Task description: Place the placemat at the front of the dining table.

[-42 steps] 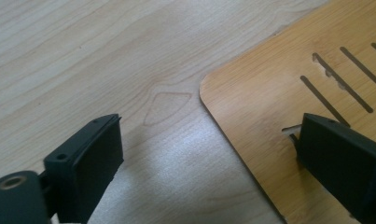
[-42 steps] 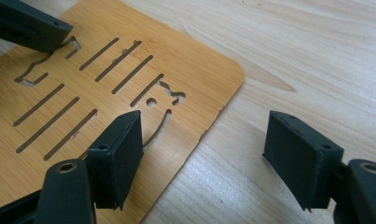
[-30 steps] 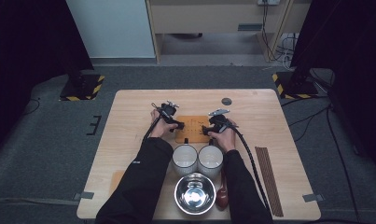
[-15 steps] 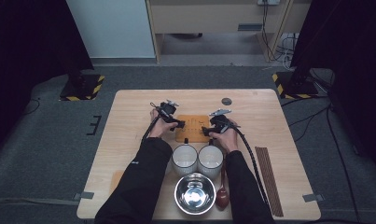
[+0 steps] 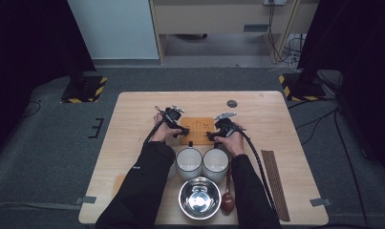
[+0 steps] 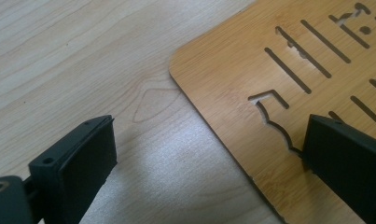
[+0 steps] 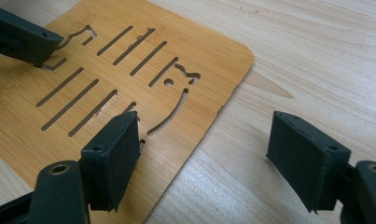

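On the wooden table point(image 5: 133, 143), a flat bamboo board point(image 5: 199, 126) with cut-out slots lies near the middle, slightly toward the far side. It rests flat on the tabletop, with one gripper at each of its short ends.

Left gripper point(image 5: 183, 130): held at the board's left end. In the left gripper view, its jaws stand spread wide point(image 6: 209, 163), one over the bare table just off the rounded corner of the board point(image 6: 288, 93), the other over the board's surface beside a slot. Nothing is clamped between them; whether either jaw touches the wood cannot be told.

Right gripper point(image 5: 214, 135): held at the board's right end. In the right gripper view, its jaws are likewise spread wide point(image 7: 202, 161), one over the board point(image 7: 106, 93) near its edge, the other over the bare table. Nothing is pinched. At the upper left of that view, a jaw of the other gripper shows at the far end of the board.

Nearer the person, two white mugs point(image 5: 188, 161) point(image 5: 215, 160) stand side by side, just behind both hands. A steel bowl point(image 5: 199, 198) sits at the near edge, with a dark red spoon point(image 5: 227, 198) just to its right. Dark chopsticks point(image 5: 275, 183) lie well apart toward the right edge. A small round disc point(image 5: 232, 103) sits at the far side of the table.
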The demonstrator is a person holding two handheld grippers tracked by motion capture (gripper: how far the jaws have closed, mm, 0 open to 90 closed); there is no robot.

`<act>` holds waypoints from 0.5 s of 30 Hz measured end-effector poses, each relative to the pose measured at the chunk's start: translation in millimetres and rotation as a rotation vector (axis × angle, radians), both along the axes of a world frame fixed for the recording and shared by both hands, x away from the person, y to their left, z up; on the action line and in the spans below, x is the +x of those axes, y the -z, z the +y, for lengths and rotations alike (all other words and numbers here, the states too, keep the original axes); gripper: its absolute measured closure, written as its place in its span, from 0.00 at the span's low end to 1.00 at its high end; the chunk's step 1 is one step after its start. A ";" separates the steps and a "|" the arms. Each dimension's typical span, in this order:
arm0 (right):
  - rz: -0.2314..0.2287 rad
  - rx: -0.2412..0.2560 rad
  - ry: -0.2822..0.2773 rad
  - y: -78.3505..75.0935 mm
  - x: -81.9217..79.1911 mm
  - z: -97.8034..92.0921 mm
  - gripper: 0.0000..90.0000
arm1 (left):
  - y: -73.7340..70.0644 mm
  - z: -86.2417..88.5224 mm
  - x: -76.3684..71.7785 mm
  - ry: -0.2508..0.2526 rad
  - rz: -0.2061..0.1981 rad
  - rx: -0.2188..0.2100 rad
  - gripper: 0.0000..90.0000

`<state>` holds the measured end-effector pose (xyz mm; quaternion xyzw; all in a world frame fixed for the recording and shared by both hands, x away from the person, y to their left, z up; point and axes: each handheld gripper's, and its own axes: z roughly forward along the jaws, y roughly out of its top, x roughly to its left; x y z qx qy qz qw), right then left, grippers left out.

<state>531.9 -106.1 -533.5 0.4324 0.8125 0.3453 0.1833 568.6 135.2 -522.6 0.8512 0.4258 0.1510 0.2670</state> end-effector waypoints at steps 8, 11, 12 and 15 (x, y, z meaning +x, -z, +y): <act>-0.042 0.008 0.037 3.1 3.7 2.8 0.28 | -0.6 -3.4 5.3 -0.055 -0.033 0.034 0.01; -0.057 0.014 0.045 4.5 5.6 2.9 0.27 | 0.4 -3.0 7.8 -0.074 -0.033 0.022 0.01; -0.057 0.013 0.050 4.5 6.2 3.0 0.27 | 0.9 -2.9 8.4 -0.079 -0.035 0.017 0.01; -0.070 -0.001 0.062 4.5 8.1 3.6 0.26 | 1.5 -3.3 9.4 -0.089 -0.041 0.011 0.01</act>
